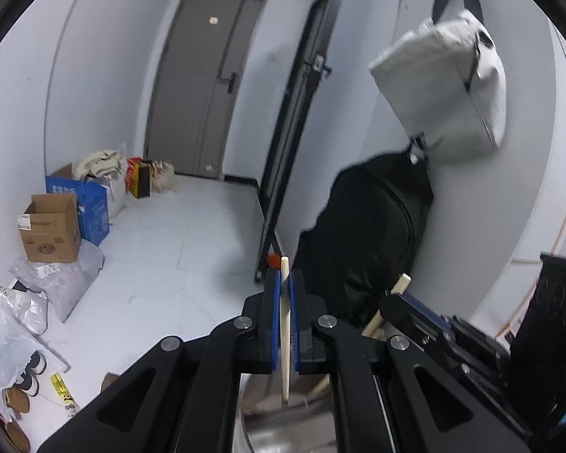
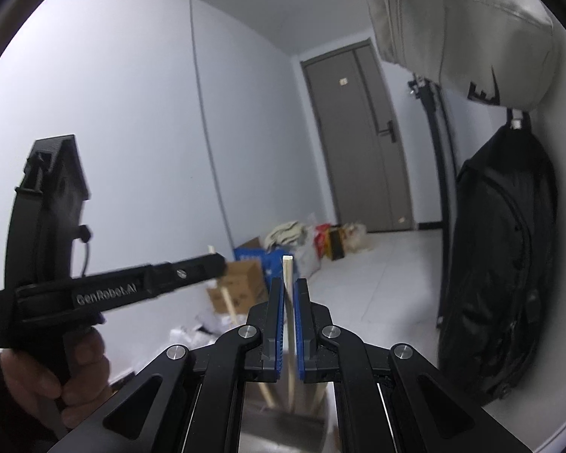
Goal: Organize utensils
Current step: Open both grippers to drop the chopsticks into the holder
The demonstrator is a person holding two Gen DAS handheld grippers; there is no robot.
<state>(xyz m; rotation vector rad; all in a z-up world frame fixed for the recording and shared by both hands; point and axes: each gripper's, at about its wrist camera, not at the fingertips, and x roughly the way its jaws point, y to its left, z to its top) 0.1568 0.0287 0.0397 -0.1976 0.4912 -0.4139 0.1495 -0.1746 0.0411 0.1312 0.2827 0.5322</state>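
Looking out from my left hand's camera, I start at the left, where boxes sit along the wall. An open brown box (image 1: 51, 228) stands on the floor, and I cannot see what is in it. Just behind it is a blue box (image 1: 90, 204) with pale cloth (image 1: 100, 162) piled at its top. White plastic bags (image 1: 53, 283) lie near them on the floor.

In the middle, my left gripper (image 1: 286, 290) is clenched on one wooden chopstick (image 1: 285, 324). The stick stands almost upright between the blue pads (image 1: 271, 317). Its top pokes out above them. Its bottom end hangs down into a shiny metal pot (image 1: 283, 430) right under the gripper. More wooden sticks (image 1: 322, 385) lean inside that pot.

To the right, my right gripper (image 1: 396, 294) is grasping another chopstick (image 1: 402, 283). A black bag (image 1: 369, 234) and a pale bag (image 1: 445, 90) hang on the wall behind it.

From my right hand's camera, my left hand (image 2: 53, 373) is at the far left, holding its gripper by the handle. In the middle, the second chopstick (image 2: 289, 302) stands upright between clenched pads (image 2: 300, 324). Below it, the same shiny pot (image 2: 283, 426) holds a few wooden sticks (image 2: 268, 392) leaning together.
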